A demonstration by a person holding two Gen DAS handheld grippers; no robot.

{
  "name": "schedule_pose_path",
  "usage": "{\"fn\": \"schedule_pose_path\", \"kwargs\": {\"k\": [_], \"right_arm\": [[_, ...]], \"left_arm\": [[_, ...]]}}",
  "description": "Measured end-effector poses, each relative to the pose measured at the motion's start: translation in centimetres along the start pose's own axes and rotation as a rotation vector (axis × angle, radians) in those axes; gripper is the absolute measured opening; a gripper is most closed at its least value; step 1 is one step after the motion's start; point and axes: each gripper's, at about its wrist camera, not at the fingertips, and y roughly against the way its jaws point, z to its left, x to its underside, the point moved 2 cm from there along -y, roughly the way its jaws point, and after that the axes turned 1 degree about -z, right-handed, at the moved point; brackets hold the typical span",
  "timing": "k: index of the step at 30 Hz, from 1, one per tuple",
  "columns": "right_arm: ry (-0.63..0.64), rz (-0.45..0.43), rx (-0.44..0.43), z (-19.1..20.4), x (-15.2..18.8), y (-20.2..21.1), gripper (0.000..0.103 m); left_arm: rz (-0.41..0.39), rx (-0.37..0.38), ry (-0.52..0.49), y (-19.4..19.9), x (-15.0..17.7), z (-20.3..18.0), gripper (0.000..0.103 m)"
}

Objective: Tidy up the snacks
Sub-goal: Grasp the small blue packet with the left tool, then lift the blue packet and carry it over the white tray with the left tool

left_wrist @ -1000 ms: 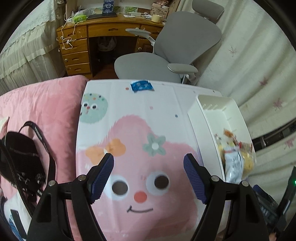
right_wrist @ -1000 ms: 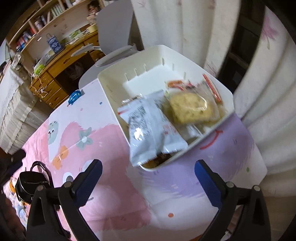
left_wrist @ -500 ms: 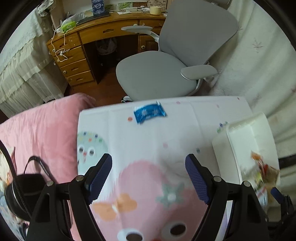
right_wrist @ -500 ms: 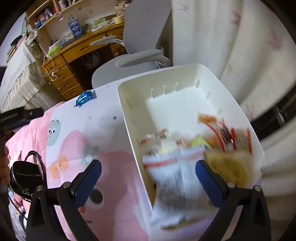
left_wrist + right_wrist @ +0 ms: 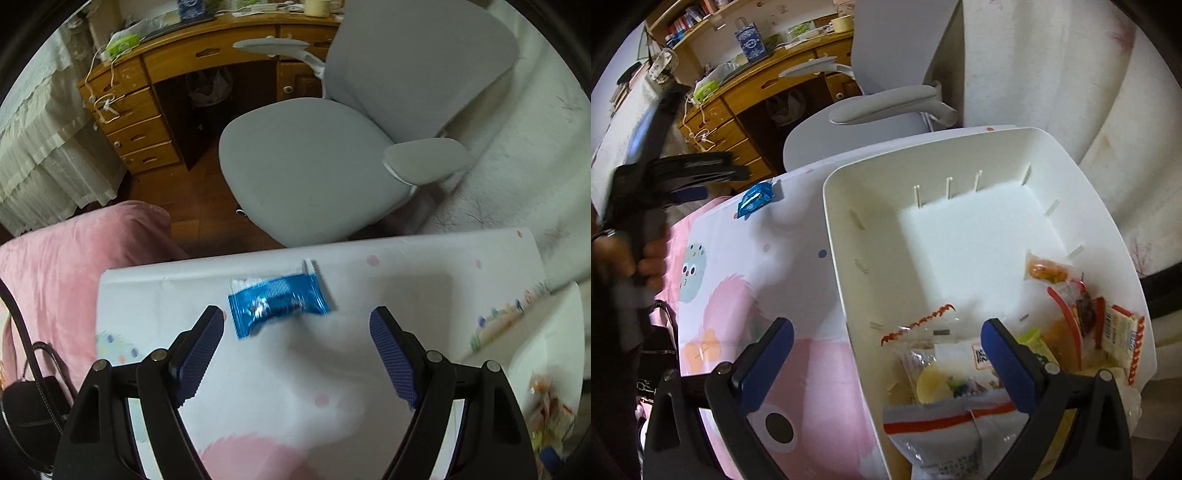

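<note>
A blue foil snack packet (image 5: 279,301) lies near the far edge of the cartoon-print table (image 5: 406,295); it also shows in the right wrist view (image 5: 755,197). My left gripper (image 5: 297,354) is open and empty, hovering just short of the packet, which sits between and beyond its fingertips. A white bin (image 5: 864,236) stands at the table's right and holds several snack packets (image 5: 956,373) at its near end. My right gripper (image 5: 886,360) is open and empty above the bin's near left wall. The left gripper shows in the right wrist view (image 5: 690,175).
A grey office chair (image 5: 314,162) stands just beyond the table's far edge, with a wooden desk (image 5: 155,96) behind it. A pink blanket (image 5: 55,266) and a black bag (image 5: 29,402) lie left of the table. White curtains (image 5: 1052,74) hang to the right.
My left gripper has moved forward across the table to the blue packet near the far edge. My right gripper has shifted over the bin's near left wall. Both stay open.
</note>
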Motion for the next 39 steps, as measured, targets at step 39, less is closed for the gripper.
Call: {"fn": "schedule_pose_path", "kwargs": {"k": [39], "right_arm": [[-0.029,0.053,0.011,-2.6,-0.7,-2.4,0.101]], "left_arm": [[-0.150,-0.039,0.095,-6.2,0.8,2.7,0.044]]}}
